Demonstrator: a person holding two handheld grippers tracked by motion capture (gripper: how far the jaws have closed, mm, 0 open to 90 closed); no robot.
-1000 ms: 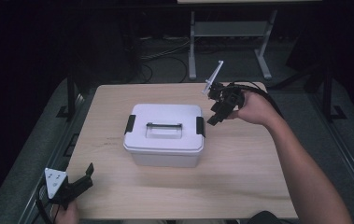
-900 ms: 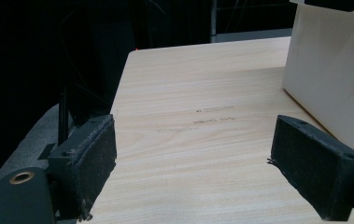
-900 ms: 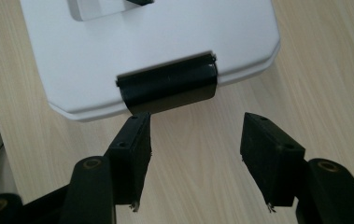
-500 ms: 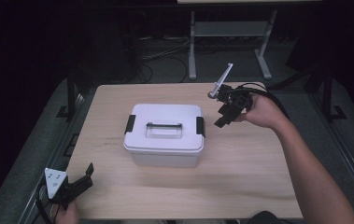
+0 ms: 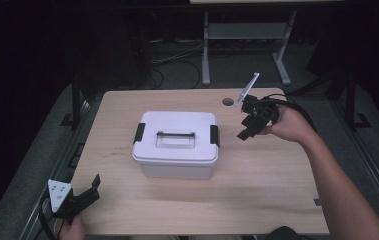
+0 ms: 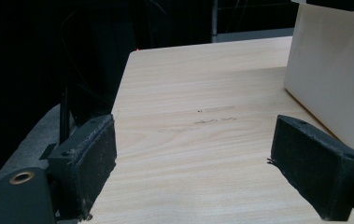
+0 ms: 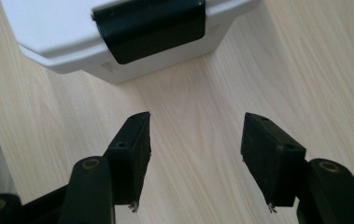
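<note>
While box [image 5: 176,143] sits centred, table [image 5: 257,190] bare

No lettering, brand or number can be read anywhere; a small white label on the white plastic lidded box [image 6: 333,70] looks blank.

Both claws are black, each with two blocky padded jaws and brass-ringed screw holes. The left claw [image 5: 93,186] carries a grey three-cornered plate; black cable loops from the right claw [image 5: 244,133].

white box [image 6: 333,79] cut off at frame edge
</note>
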